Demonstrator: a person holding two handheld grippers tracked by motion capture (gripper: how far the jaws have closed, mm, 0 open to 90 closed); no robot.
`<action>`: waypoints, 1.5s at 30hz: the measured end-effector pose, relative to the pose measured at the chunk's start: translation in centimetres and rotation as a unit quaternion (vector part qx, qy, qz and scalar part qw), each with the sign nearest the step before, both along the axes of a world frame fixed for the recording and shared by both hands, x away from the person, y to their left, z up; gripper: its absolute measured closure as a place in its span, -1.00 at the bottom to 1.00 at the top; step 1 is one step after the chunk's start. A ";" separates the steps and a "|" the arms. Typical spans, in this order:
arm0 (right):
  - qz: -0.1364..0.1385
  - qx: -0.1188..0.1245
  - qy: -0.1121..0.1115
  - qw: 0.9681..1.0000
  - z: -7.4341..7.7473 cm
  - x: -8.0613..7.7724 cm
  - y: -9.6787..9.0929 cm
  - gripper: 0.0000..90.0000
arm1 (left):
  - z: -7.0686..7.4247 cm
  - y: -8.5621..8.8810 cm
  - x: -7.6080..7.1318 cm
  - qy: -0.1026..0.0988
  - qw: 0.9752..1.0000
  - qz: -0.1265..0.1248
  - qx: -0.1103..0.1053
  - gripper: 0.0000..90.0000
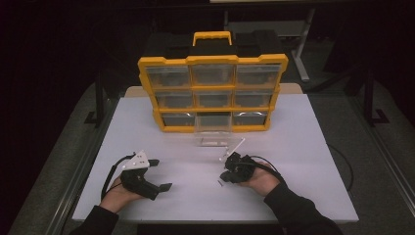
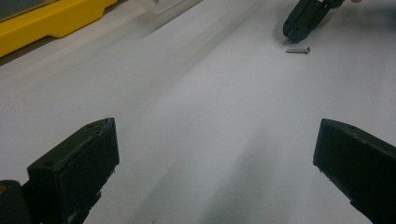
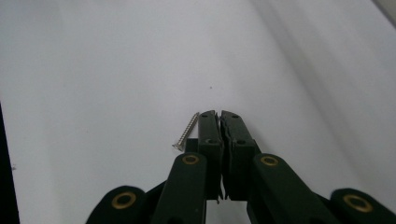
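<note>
A small silver screw [image 3: 186, 133] lies on the white table [image 1: 186, 196], just left of my right gripper's [image 3: 219, 116] tips and touching or nearly touching them. That gripper is shut with nothing between its jaws. In the high view it [image 1: 223, 178] rests low at the right of centre, held by a hand, with the screw [image 1: 219, 183] at its tip. My left gripper [image 1: 160, 174] lies at the lower left, jaws wide open and empty. The left gripper view looks across bare table between its jaws [image 2: 215, 154] to the screw [image 2: 298, 50] and the right gripper [image 2: 303, 21].
A yellow organizer case [image 1: 213, 93] with clear drawers stands upright at the table's far middle. One clear drawer [image 1: 215, 139] is pulled out and lies on the table before it, just beyond the right gripper. The table's front edge is close behind both hands.
</note>
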State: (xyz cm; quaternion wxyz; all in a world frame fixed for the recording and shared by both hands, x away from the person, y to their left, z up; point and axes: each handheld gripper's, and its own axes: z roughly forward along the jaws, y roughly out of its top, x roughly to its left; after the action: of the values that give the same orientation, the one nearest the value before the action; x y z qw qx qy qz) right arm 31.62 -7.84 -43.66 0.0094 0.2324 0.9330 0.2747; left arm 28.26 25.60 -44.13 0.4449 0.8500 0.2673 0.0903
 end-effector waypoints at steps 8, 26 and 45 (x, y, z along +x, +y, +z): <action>-0.005 0.014 -0.005 1.000 1.2 0.4 -0.4 0.91 | 0.0 0.0 0.0 0.004 1.000 0.001 -0.002 -1.00; -0.019 0.035 -0.022 0.999 4.2 1.6 -1.2 0.91 | -0.1 0.0 0.1 0.003 1.000 0.001 -0.001 -1.00; -0.029 0.055 -0.038 0.997 7.7 3.7 -1.2 0.91 | -0.1 0.0 0.1 0.005 1.000 0.003 -0.002 -1.00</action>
State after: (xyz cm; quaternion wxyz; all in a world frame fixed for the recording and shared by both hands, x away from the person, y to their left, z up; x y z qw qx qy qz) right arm 35.35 -9.05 -35.98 0.0404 0.2493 0.9082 0.3338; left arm 28.36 25.58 -44.20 0.4449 0.8488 0.2721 0.0864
